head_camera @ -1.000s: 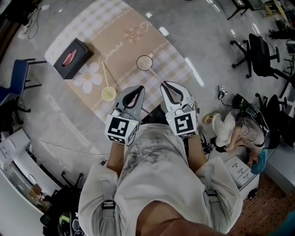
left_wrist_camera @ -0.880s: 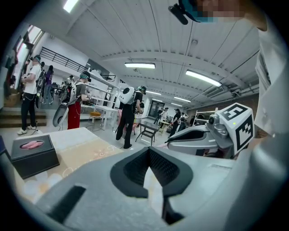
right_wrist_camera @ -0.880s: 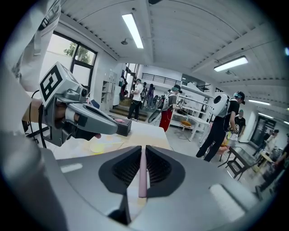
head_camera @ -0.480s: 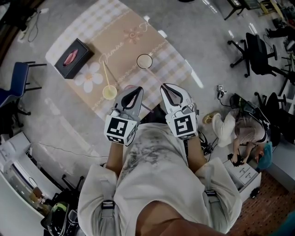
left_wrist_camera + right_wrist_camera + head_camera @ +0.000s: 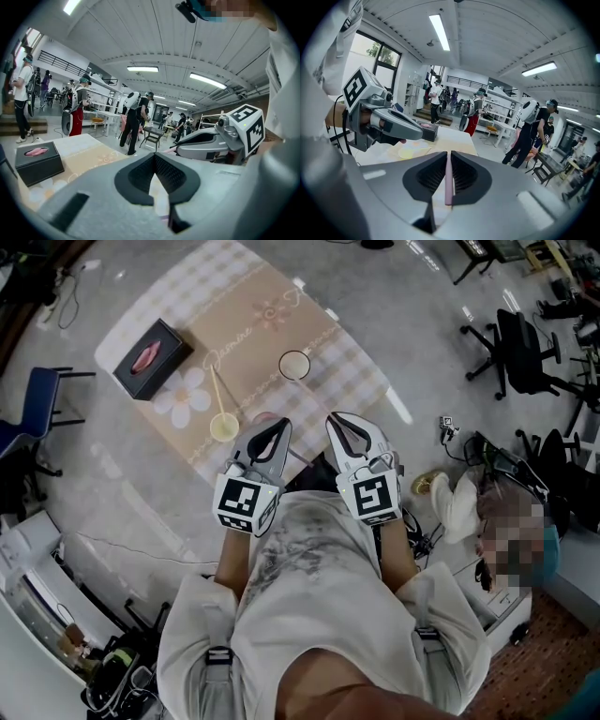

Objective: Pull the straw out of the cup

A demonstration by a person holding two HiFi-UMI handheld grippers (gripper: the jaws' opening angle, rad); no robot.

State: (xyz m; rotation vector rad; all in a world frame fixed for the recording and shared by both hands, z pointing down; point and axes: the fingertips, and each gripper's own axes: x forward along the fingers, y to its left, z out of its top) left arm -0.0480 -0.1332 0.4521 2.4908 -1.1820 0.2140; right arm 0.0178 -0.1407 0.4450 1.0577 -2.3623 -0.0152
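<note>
A round clear cup stands on the patterned table cloth, just beyond both grippers. My right gripper is shut on a thin pink straw, which runs upright between its black pads. The gripper body hides the straw's far end and the cup in the right gripper view. My left gripper hovers beside it at the table's near edge, its tips together with nothing between them. It also shows at the left of the right gripper view.
A black tissue box sits at the table's far left. A yellow round disc with a thin pale stick lies just left of the left gripper. Office chairs and a seated person are off to the right; several people stand beyond the table.
The right gripper has drawn back a little from the cup toward me. The thin line of straw seen between cup and gripper a second ago no longer shows. The left gripper stays put.
</note>
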